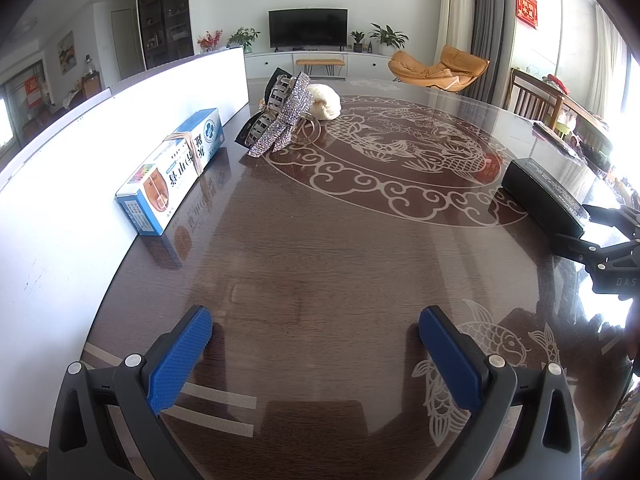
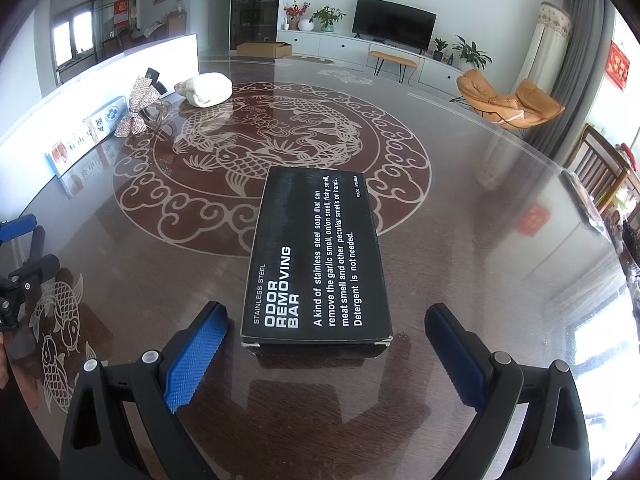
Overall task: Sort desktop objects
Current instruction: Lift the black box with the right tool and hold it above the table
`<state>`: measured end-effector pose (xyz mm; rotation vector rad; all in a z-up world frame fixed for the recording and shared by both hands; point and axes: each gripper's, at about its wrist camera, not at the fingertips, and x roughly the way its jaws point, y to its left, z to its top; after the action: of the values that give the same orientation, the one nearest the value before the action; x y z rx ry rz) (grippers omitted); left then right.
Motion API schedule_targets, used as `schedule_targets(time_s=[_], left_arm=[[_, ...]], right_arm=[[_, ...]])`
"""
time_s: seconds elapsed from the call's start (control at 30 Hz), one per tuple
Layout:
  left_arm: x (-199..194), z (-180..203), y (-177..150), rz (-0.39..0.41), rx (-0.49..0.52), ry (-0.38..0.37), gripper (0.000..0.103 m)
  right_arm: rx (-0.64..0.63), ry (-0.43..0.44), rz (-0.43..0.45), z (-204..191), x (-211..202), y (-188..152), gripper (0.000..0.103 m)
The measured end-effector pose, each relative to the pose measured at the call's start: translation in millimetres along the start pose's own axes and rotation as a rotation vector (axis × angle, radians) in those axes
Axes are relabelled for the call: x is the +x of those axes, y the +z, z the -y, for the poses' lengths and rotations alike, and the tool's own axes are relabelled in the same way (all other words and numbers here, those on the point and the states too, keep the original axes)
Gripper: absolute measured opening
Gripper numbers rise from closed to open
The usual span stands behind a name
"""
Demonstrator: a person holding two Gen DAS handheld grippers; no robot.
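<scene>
Nearest in the right wrist view, the right hand-held gripper [image 2: 326, 322] is spread wide, its blue pads [image 2: 198, 354] apart and gripping nothing. Just ahead of it, the near end of the black box [image 2: 316, 256] lies flat on the counter [image 2: 480, 264], roughly in line with the gap between the fingers but not touching either pad. White lettering on its top reads "STAINLESS STEEL ODOR REMOVING BAR". Its far end reaches the rim of the round fish-and-cloud pattern [image 2: 272, 148] set into the dark glossy top.

Likewise, the left hand-held gripper [image 1: 316, 330] is spread open above bare counter [image 1: 320, 248], with nothing between its blue pads [image 1: 180, 360]. From this view the black box [image 1: 548, 196] sits well off to the right, with the black frame of the right hand-held gripper [image 1: 612, 248] just beside its near end.

Farther out on the left, a blue and white carton [image 1: 176, 168] with a rubber band around it lies along the foot of a white board [image 1: 80, 168] that stands on edge at the counter's side. Beyond the carton is a cluster of hair accessories: a rhinestone bow clip [image 1: 286, 116] leaning against dark and clear claw clips, and just behind them a cream knitted item [image 1: 326, 102]. In the right wrist view the same bow clip [image 2: 138, 108] and cream item [image 2: 208, 88] sit near the far left edge of the pattern, well apart from the box.

Past the counter are a television [image 2: 394, 24] on a white cabinet and an orange lounge chair [image 2: 508, 106].
</scene>
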<state>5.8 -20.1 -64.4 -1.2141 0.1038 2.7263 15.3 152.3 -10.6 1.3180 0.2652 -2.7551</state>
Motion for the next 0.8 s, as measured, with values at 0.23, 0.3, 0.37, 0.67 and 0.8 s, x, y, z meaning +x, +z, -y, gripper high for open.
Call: schedule_targets(time_s=[0.23,0.3,0.37,0.67,0.8], left_arm=[[0.1,0.0,-0.1,0.000,0.000,0.000,0.103],[0.1,-0.1,-0.1,0.000,0.000,0.000,0.103],[0.1,0.0,-0.1,0.000,0.000,0.000,0.103],[0.3,0.0,-0.2,0.000,0.000,0.000,0.103],[0.3,0.0,-0.3,0.001,0.000,-0.001,0.103]], right_arm=[[0.000,0.000,0.000,0.3,0.0,0.0,0.100],[0.000,0.000,0.000,0.4,0.0,-0.1,0.100],[0.000,0.000,0.000,0.4,0.0,-0.1,0.100],[0.001,0.001,0.001,0.7,-0.1,0.0,0.100],[0.003,0.003,0.003,1.5,-1.1,0.3,0.100]])
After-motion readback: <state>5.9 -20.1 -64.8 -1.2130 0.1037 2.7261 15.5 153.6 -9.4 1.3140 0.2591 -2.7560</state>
